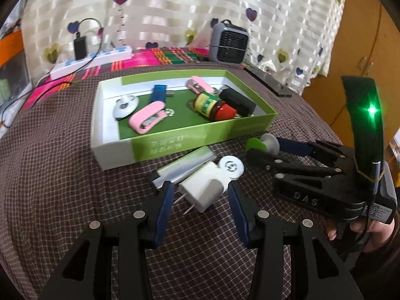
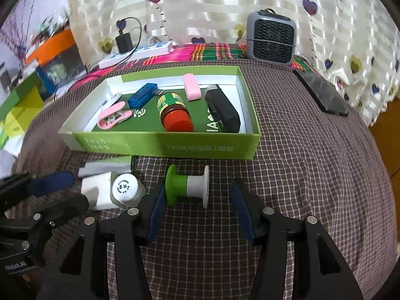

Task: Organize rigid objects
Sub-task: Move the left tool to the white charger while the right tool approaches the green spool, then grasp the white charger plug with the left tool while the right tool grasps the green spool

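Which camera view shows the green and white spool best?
The right wrist view. There the green and white spool lies on its side, whole and unobstructed, between the open fingers of the right gripper. In the left wrist view, that gripper's fingers cover most of the spool, leaving only its two end discs visible.

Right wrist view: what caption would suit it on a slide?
Open right gripper poised around a green-and-white spool lying on the checked cloth, before a green box of sorted items.

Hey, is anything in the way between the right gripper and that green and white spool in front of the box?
Nothing visible. The right gripper is open, with the spool lying on its side just ahead of the fingertips on bare cloth. The white cap sits off to the left, apart from the spool.
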